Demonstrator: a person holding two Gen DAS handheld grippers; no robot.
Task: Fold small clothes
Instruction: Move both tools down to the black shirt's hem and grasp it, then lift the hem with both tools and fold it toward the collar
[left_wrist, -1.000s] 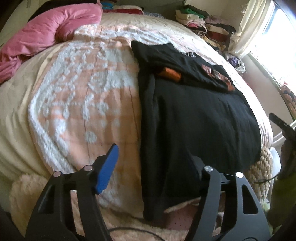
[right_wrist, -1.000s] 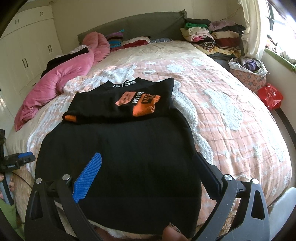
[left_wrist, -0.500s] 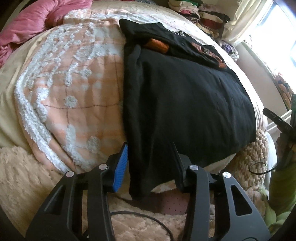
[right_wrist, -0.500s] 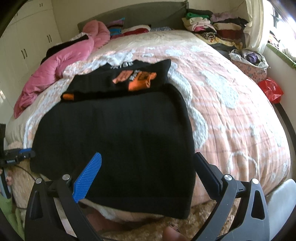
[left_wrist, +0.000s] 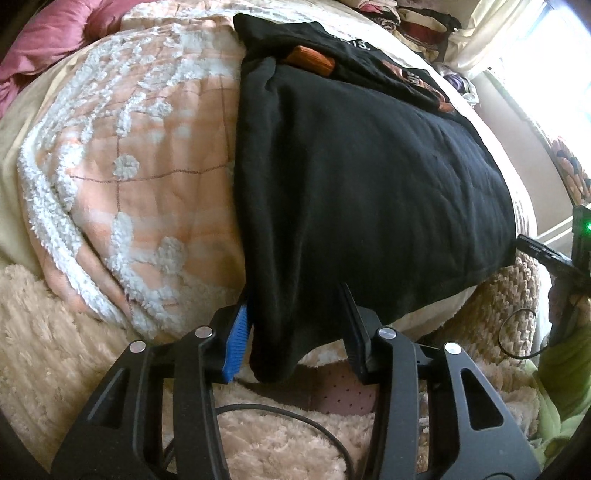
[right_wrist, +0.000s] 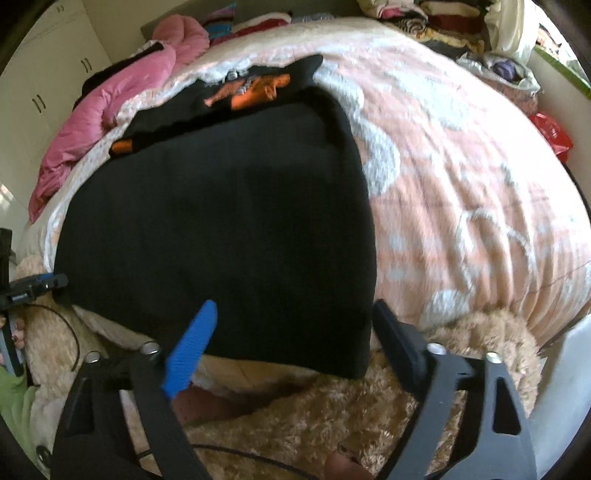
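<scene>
A black garment (left_wrist: 369, 192) lies flat at the bed's near edge, its hem draping over the side of the pink-and-white bedspread (left_wrist: 147, 155). The left gripper (left_wrist: 295, 325) straddles its hanging near-left corner, fingers apart, whether pressing unclear. The right gripper (right_wrist: 291, 332) straddles the near-right corner, jaws closing, not yet touching cloth

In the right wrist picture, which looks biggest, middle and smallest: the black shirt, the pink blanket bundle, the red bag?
1. black shirt, biggest, though it lies nearest the camera.
2. pink blanket bundle.
3. red bag, smallest, but it sits far off at the edge.
</scene>
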